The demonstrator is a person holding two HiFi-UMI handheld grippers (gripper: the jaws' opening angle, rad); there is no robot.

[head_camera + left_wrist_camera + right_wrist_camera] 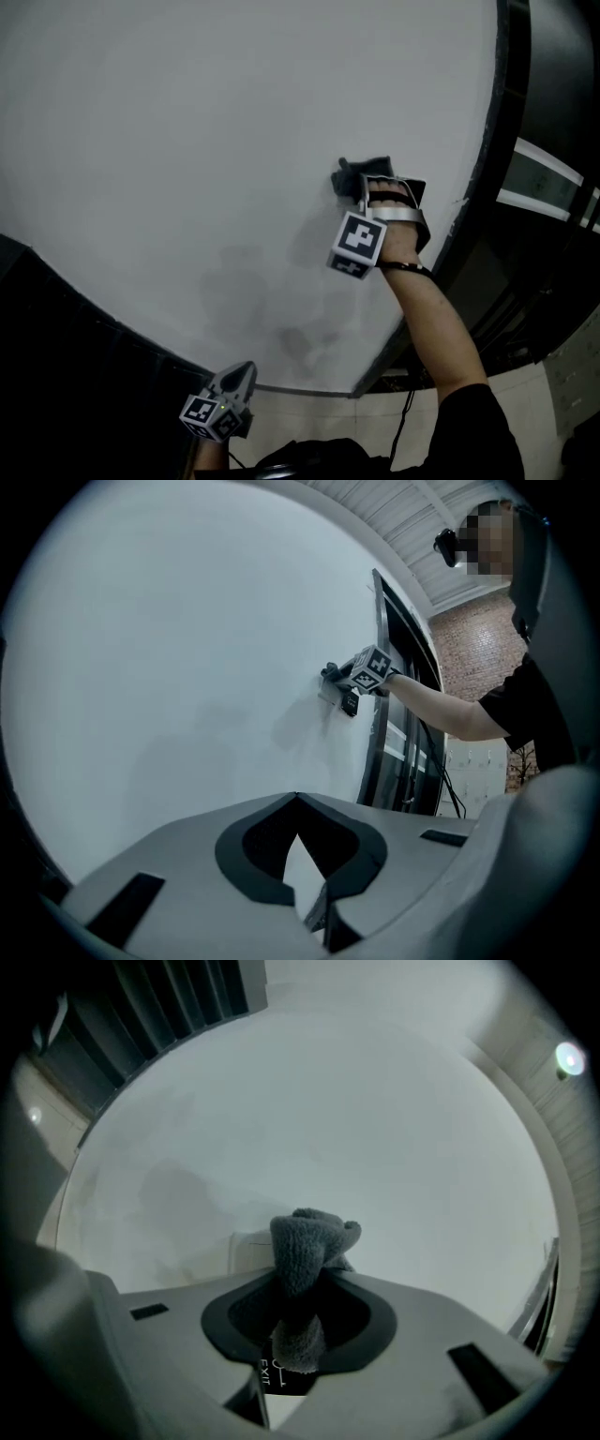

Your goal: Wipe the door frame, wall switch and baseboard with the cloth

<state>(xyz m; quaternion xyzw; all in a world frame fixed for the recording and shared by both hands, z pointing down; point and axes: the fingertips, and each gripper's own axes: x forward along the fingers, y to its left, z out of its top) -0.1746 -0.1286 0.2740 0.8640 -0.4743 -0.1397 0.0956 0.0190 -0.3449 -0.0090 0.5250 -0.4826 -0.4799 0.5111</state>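
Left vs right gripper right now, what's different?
The right gripper is clamped on the grey cloth; the left gripper is shut on nothing. The right gripper is raised at the wall; the left gripper hangs low, off it. Both carry marker cubes.

- "EXIT", in white capitals, stands on a small black plate (281, 1372) that shows in the right gripper view, in the gap under the clamped cloth (305, 1251).
- A smaller white line just above that word is too fine to read.
- The marker cubes (357, 241) bear only black-and-white square patterns.
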